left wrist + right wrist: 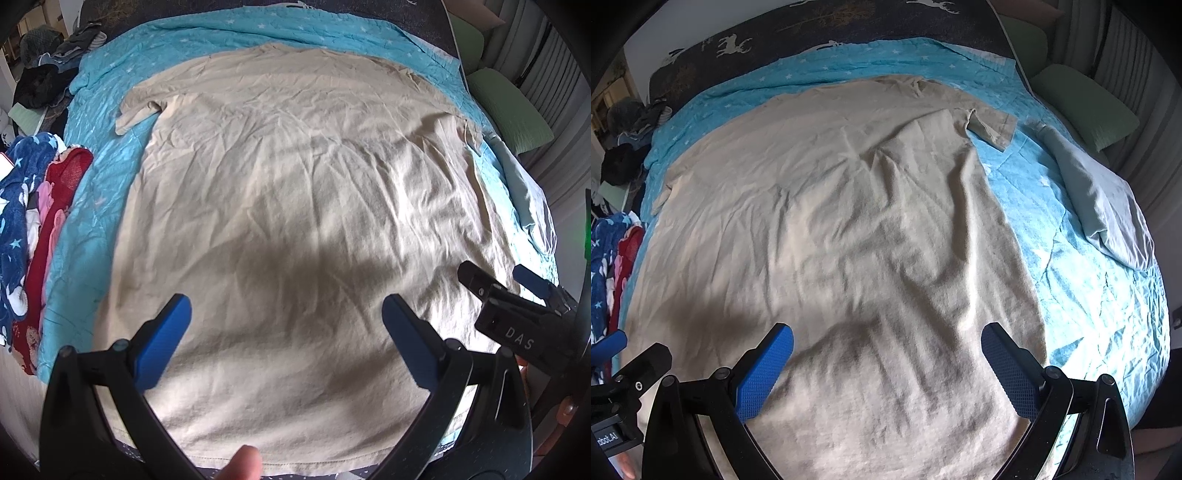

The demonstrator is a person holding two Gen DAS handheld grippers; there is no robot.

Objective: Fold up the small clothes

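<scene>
Both grippers, left [286,341] and right [886,369], hover fingers spread over the shirt [295,206]; pinching wrinkled cloth unevenly risks a crooked fold.

Beige T-shirt [827,221] flat on turquoise blanket [1089,295], right gripper [886,365] jaws wide above hem.

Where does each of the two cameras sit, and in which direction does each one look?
Left wrist: it sits on the left gripper, over the near hem of the beige shirt, looking along the shirt toward its collar; its open fingers, a fingertip and the right gripper show.
Right wrist: it sits on the right gripper, over the shirt's right side, facing the same way; its open fingers show, and the left gripper's edge.
Shared: the beige shirt spread on the blue blanket, the green pillow and the folded clothes pile.
</scene>
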